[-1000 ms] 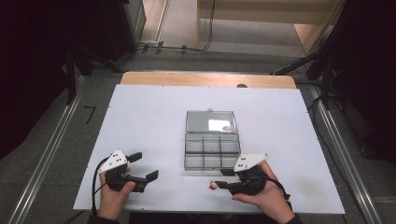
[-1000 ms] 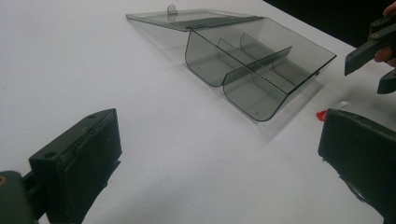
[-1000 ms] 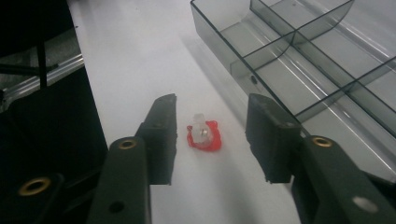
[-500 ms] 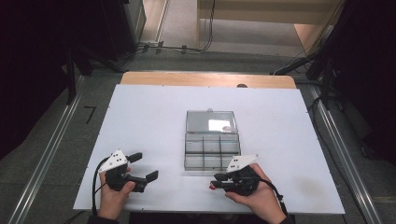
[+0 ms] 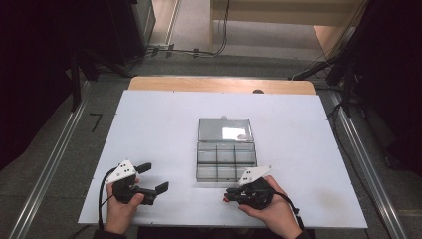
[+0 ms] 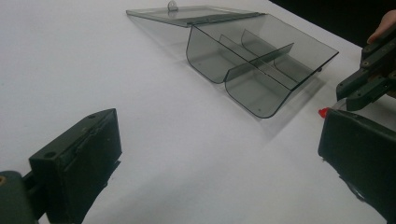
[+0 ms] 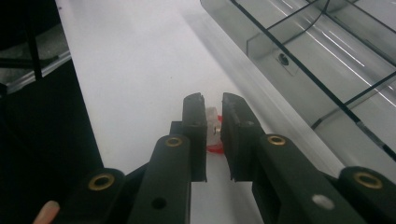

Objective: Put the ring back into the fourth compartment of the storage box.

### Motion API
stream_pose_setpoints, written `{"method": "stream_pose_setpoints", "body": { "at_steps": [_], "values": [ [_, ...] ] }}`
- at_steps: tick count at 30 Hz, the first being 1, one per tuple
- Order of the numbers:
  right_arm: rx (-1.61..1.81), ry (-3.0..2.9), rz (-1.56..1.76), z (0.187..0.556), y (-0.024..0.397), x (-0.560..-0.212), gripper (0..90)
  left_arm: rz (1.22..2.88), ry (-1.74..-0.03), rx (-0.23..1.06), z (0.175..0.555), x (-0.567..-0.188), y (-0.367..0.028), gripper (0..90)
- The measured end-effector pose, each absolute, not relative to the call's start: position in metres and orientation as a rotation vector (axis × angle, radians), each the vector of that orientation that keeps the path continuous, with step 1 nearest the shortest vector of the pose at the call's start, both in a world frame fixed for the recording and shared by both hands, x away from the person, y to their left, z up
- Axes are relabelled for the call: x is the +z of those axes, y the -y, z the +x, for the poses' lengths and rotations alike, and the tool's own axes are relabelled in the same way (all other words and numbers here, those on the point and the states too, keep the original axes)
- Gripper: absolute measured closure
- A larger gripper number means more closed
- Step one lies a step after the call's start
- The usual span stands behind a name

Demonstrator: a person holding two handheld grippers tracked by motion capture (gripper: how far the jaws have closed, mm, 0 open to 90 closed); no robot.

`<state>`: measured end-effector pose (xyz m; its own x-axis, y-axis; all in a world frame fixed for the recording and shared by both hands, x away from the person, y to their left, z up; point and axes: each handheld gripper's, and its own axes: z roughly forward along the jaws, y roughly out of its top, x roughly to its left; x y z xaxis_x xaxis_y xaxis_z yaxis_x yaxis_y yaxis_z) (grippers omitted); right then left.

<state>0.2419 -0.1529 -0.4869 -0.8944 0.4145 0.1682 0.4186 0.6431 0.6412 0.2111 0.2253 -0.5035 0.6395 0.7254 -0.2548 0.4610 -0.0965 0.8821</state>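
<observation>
The white counter (image 5: 164, 134) takes up the middle of the high view, its wooden far edge toward the top. At the centre of that view sits a clear box (image 5: 226, 160), its lid (image 5: 224, 129) laid open flat toward the top and its divided tray toward the bottom; in the left gripper view the box (image 6: 256, 65) lies in the upper middle.

At lower left of the high view the left hand-held gripper (image 5: 153, 181) rests on the counter, well apart from the box, jaws wide apart with nothing between them; the left gripper view shows bare counter between its two jaws.

At lower right of the high view the right hand-held gripper (image 5: 229, 195) lies just below the box's near wall. Its jaws have just been closing and now stand nearly together around a small piece (image 7: 213, 122), red and pale, which lies on the counter beside the box wall. In the left gripper view the piece (image 6: 323, 112) shows as a red speck at the right edge.
</observation>
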Motion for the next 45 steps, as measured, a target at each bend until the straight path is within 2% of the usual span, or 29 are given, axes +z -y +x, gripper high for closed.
{"method": "stream_pose_setpoints", "body": {
  "at_steps": [2,6,45],
  "values": [
    [-1.108,2.854,-0.717,0.241,0.153,-0.487,82.8,1.738,-0.967,0.294,0.211,-0.503,-0.225,0.0],
    [-1.113,2.860,-0.701,0.241,0.153,-0.487,84.0,1.739,-0.967,0.295,0.211,-0.504,-0.226,0.0],
    [-1.259,2.823,-0.649,0.252,0.160,-0.449,84.2,1.725,-0.974,0.309,0.208,-0.504,-0.228,0.0]
  ]
}}
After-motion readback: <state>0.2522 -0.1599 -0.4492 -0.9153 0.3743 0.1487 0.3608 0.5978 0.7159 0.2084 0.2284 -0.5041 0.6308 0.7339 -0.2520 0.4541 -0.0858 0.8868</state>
